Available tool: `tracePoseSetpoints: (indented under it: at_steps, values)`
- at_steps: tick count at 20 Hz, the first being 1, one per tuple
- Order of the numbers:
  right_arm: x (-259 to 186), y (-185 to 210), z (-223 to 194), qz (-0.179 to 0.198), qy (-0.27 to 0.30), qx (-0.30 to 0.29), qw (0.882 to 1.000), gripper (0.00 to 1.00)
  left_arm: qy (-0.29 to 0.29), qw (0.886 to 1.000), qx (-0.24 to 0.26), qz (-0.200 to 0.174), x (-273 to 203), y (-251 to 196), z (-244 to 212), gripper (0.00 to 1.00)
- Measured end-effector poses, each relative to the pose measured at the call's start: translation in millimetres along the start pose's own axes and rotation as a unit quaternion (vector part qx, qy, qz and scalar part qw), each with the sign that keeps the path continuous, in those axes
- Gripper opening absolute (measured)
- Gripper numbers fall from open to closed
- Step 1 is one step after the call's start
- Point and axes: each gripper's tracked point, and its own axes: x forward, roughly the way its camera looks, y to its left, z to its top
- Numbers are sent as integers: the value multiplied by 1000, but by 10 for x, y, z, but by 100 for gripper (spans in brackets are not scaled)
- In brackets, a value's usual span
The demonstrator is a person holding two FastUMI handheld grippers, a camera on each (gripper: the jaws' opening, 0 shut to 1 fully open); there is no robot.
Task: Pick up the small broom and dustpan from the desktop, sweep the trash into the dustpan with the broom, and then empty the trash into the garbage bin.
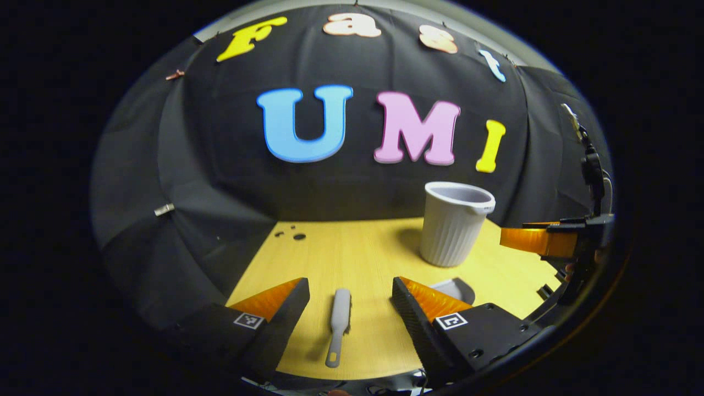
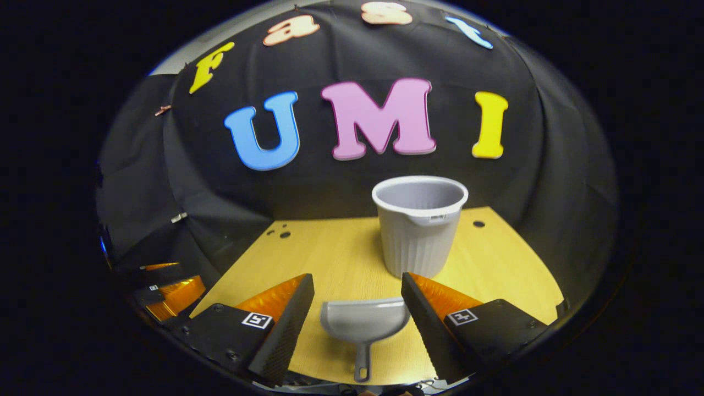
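Two grippers hang above a yellow wooden desktop [image 1: 357,247], and both have their fingers spread wide with nothing between them. In the left gripper view, the left gripper [image 1: 350,300] points down at the small grey broom [image 1: 338,324], which lies flat on the wood between its two fingers but is not touched by either; the handle of the broom points toward the camera and the brush head points away. Just behind the right-hand finger in this view a grey curved edge shows, probably a part of the dustpan [image 1: 454,289], though most of it is hidden by the finger. The grey ribbed garbage bin [image 1: 455,223] stands upright farther back on the desktop, near the black cloth wall [image 1: 220,181], and it is well apart from the broom. At the right edge of this view the right gripper [image 1: 536,240] comes in, above the desktop and beside the bin. In the right gripper view, the right gripper [image 2: 357,300] frames the dustpan [image 2: 364,322], which lies flat with its handle toward the camera and its open mouth toward the bin [image 2: 419,225]; the fingers do not touch it. Some small dark spots [image 2: 280,232] sit on the wood near the far left corner.
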Motion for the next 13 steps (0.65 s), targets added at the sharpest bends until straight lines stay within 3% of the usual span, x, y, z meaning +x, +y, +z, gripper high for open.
tracePoseSetpoints:
  at_steps: [4,8,13]
  values:
    - [-275,2,299,-18,-86,-46,995,98,-72,997,-3,28,-261,15,284,97]
    - [-255,15,259,-6,-81,-54,995,98,-108,994,11,30,-438,-130,455,96]
    - [-290,13,276,-4,-75,-49,996,96,-96,995,4,12,-465,-258,404,96]
